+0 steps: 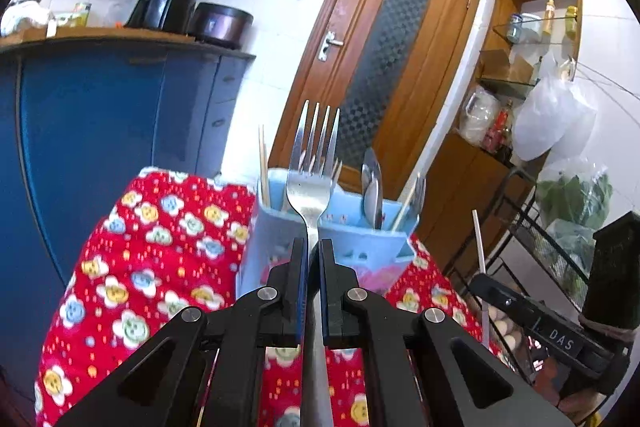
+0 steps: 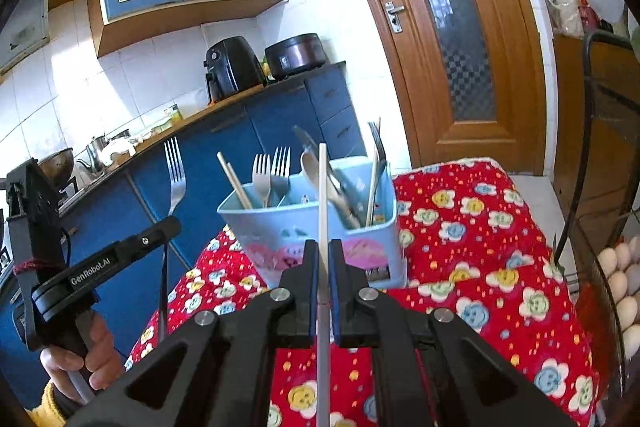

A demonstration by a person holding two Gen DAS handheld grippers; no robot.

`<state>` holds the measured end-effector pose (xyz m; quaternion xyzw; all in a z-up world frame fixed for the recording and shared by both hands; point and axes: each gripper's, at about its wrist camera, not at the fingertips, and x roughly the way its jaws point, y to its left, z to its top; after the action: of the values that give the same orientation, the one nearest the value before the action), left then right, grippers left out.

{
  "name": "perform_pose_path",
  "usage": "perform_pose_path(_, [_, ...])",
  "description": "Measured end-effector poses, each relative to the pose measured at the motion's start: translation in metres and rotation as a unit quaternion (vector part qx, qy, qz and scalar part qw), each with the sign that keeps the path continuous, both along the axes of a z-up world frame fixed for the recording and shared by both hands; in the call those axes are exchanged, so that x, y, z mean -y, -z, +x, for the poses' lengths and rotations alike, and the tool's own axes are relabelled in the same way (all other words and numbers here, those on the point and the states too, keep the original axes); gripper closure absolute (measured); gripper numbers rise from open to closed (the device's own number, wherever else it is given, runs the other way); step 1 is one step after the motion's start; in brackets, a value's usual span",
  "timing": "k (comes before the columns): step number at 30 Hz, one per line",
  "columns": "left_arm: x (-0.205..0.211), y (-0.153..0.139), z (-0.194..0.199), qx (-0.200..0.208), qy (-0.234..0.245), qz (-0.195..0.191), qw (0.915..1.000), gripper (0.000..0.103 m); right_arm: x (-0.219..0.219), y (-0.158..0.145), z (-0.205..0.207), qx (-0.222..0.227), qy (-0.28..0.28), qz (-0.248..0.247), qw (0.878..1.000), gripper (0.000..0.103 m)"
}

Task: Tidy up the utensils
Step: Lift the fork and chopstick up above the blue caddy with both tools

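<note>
Biggest thing around me is the blue kitchen cabinet run [image 2: 224, 143] with its wooden countertop, and the brown wooden door [image 1: 384, 67] with the patterned glass panel behind everything. In front of me is the table covered in a red floral cloth [image 2: 472, 227], and sitting on it is the light blue utensil holder [image 2: 288, 227], split into compartments. One compartment has a couple of forks [image 2: 272, 171] standing tines up, next to a pair of wooden chopsticks [image 2: 236, 183] leaning in the corner; the other side holds spoons [image 2: 340, 195] and more cutlery, kind of jumbled so I can't sort out each piece. Off on the right edge there's a wire rack with eggs [image 2: 620, 267] in it. My left gripper [image 1: 313, 247] is pinched tight on the neck of a metal fork [image 1: 314, 167], tines pointing up, held in the air just on my side of the holder and not in it. From the right camera I can see that same gripper off to the left with my hand [image 2: 86, 351] on its handle. My right gripper [image 2: 323, 251] is clamped on a thin white chopstick [image 2: 323, 195], which stands nearly upright, its tip in front of the holder's spoon side, and it's not in there.
</note>
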<state>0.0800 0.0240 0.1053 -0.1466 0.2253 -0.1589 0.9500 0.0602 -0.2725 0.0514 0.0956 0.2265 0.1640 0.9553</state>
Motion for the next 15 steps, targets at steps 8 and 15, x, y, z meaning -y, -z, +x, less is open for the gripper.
perform_pose_path(8, [0.005, -0.022, 0.027, 0.036, -0.018, 0.013, 0.9991, 0.098, 0.002, -0.01, 0.023, 0.017, 0.001, 0.001, 1.0, 0.097])
perform_pose_path(15, [0.01, -0.032, 0.059, 0.051, -0.026, 0.012, 0.9983, 0.098, 0.006, -0.02, 0.048, 0.032, 0.002, 0.002, 0.999, 0.097])
